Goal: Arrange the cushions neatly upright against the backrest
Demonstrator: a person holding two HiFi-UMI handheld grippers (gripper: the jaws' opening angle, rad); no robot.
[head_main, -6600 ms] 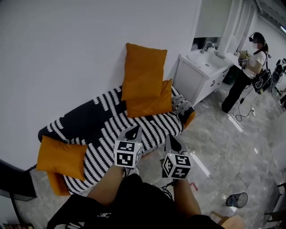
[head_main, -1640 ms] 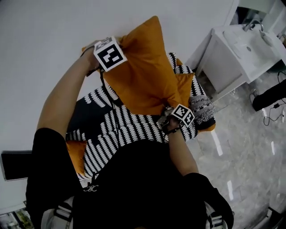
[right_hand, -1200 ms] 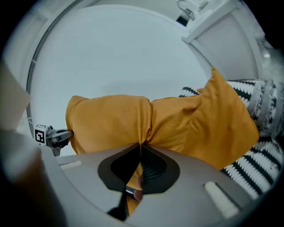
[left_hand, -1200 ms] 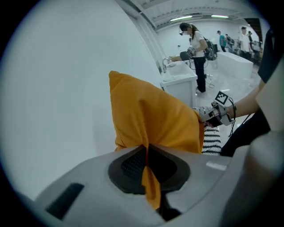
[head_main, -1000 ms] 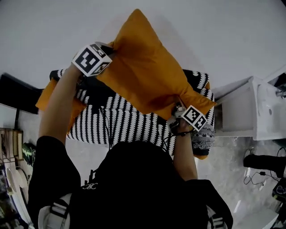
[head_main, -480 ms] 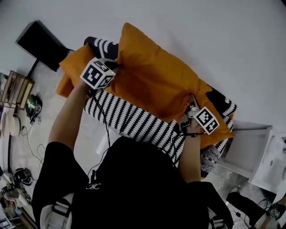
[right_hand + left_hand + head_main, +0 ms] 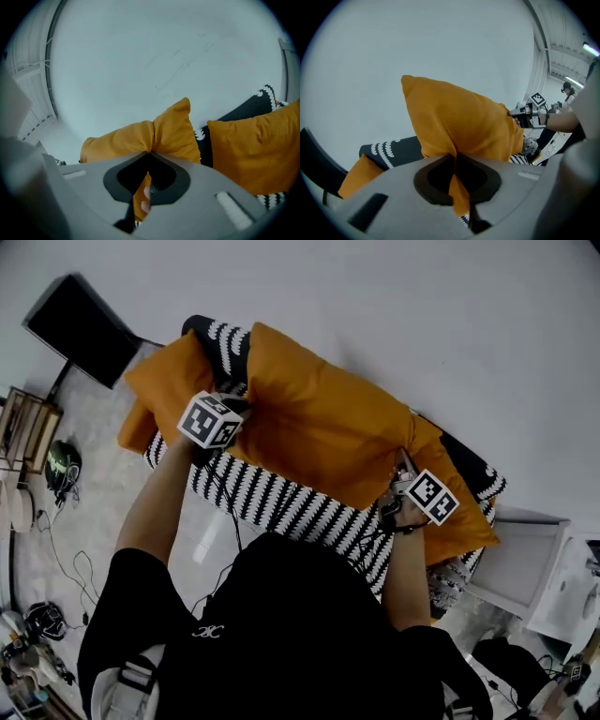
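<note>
My left gripper (image 7: 234, 407) has its fingers pinched shut on one corner of the big orange cushion (image 7: 328, 432), centre-left of the head view. The right gripper (image 7: 403, 470), centre-right, is clamped tight on the opposite corner. The cushion stretches between them above the striped sofa (image 7: 281, 504).

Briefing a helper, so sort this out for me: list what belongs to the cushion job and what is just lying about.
Belongs to the job:
- large orange cushion, pinched by the left gripper and the right gripper
- second orange cushion, at the sofa's left end
- third orange cushion, at its right end
- striped sofa

Lying about:
- black panel
- white cabinet
- green round object on the floor
</note>
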